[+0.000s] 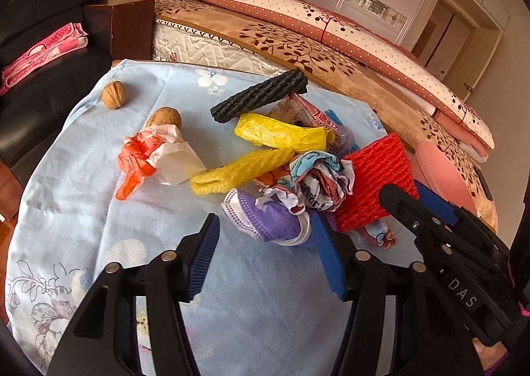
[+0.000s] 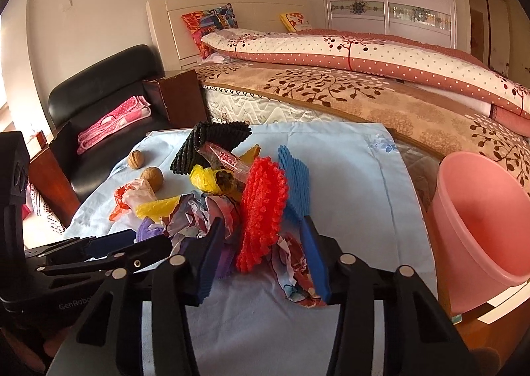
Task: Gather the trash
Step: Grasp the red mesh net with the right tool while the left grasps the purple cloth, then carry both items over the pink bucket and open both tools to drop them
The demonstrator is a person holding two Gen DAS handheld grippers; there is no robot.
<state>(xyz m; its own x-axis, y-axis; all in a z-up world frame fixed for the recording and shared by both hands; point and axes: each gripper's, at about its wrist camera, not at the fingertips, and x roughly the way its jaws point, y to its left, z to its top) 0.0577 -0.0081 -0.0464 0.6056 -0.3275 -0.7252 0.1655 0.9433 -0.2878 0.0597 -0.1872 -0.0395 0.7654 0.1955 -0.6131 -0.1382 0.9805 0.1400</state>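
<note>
A pile of trash lies on the light blue cloth: red foam net, yellow foam net, yellow wrapper, black foam net, crumpled paper, purple mask, orange-white bag. My left gripper is open just in front of the mask. My right gripper is open with its fingers on either side of the red foam net, apart from it. A blue foam net lies beside the red one.
Two walnuts sit on the cloth at the back left. A pink bucket stands to the right of the table. A bed runs behind the table, and a black chair stands at the left.
</note>
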